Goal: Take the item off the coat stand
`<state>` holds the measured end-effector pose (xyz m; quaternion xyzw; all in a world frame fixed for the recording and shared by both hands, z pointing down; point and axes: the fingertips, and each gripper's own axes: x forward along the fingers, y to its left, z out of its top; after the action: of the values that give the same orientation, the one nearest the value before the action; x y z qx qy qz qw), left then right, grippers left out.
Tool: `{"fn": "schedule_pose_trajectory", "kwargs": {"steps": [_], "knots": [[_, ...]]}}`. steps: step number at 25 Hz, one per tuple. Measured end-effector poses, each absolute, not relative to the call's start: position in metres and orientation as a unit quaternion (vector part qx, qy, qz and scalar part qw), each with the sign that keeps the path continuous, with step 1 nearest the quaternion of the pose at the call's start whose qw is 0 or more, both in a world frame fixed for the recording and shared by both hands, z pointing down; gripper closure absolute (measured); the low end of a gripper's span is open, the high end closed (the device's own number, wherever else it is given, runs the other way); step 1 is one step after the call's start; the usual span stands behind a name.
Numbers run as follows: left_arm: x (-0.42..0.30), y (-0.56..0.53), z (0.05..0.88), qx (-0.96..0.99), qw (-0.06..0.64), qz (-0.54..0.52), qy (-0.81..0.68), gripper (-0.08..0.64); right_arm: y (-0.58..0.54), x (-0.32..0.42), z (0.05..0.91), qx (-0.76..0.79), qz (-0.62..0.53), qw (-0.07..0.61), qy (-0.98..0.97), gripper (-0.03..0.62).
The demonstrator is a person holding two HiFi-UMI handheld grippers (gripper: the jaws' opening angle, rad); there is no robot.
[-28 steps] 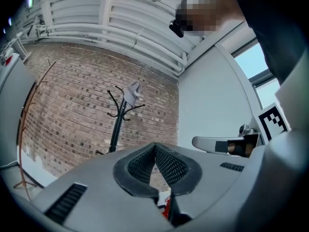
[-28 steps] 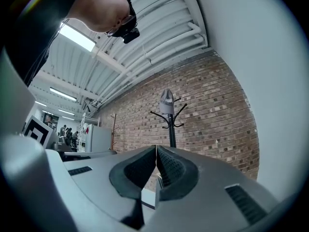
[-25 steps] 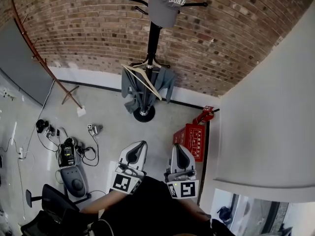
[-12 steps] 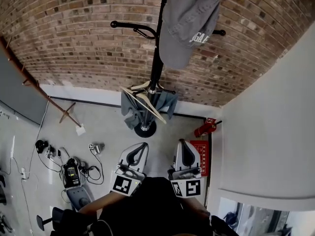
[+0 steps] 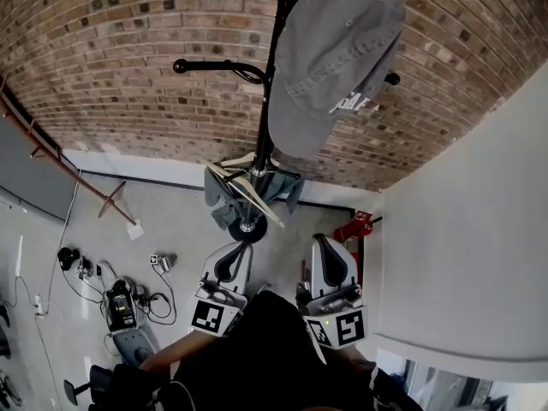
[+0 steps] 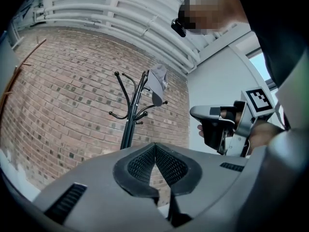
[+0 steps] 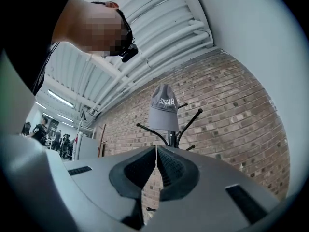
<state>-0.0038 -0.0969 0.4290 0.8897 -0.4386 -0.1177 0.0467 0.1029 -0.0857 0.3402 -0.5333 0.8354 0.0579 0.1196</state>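
At the brick wall: black metal coat stand point(image 5: 265, 101), upright on a round base, close to the red-brown brick wall point(image 5: 111, 32) and near its corner with a plain white wall point(image 5: 479, 229).
Task item: grey fabric baseball cap point(image 5: 334, 58) with white lettering — hung over an upper hook of the stand, clear of both grippers.
Lower hooks: grey cloth garment point(image 5: 220, 199) and pale wooden clothes hanger point(image 5: 257, 199) hang low on the pole, just above the base.
Left gripper: left gripper point(image 5: 240, 251) is held up in front of the person and points toward the stand. Its own view shows the two black ribbed pads pressed together at the tips, with nothing between them.
Right gripper: right gripper point(image 5: 324, 247) is beside the left one and apart from it, likewise aimed at the stand. Its pads are closed on each other and hold nothing — in its own view the cap appears above the jaw tips, well apart.
Floor, right side: red object point(image 5: 355, 225) at the foot of the wall, near the corner; type not determinable.
Floor, left side: black cables and small devices point(image 5: 120, 302) lie loose on the grey floor point(image 5: 171, 204).
Far left: reddish wooden poles point(image 5: 68, 174) lean against the brick.
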Motion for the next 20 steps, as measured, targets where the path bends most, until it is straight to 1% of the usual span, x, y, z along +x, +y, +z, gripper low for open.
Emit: {"fn": "schedule_pose_trajectory", "kwargs": {"steps": [6,7,8,9,11,14,20], "knots": [[0.014,-0.116,0.429,0.894,0.036,-0.098,-0.436,0.541,-0.105,0.113,0.277,-0.492,0.076,0.142,0.855,0.567],[0.018,-0.116,0.429,0.897,0.027,-0.094,-0.432,0.541,-0.109,0.115,0.271,-0.49,0.078,0.144,0.856,0.547],[0.021,-0.116,0.428,0.899,0.016,-0.091,-0.429,0.541,-0.115,0.115,0.266,-0.488,0.081,0.143,0.857,0.503],[0.023,-0.116,0.427,0.9,0.007,-0.088,-0.427,0.541,-0.122,0.116,0.263,-0.486,0.083,0.142,0.858,0.476],[0.027,-0.12,0.425,0.9,0.008,-0.09,-0.426,0.541,-0.137,0.116,0.257,-0.478,0.075,0.148,0.862,0.455],[0.035,-0.125,0.42,0.902,0.011,-0.101,-0.42,0.541,-0.153,0.121,0.236,-0.462,0.066,0.17,0.868,0.449],[0.043,-0.135,0.42,0.899,0.012,-0.105,-0.425,0.541,-0.175,0.125,0.19,-0.453,0.111,0.171,0.868,0.449]]}}
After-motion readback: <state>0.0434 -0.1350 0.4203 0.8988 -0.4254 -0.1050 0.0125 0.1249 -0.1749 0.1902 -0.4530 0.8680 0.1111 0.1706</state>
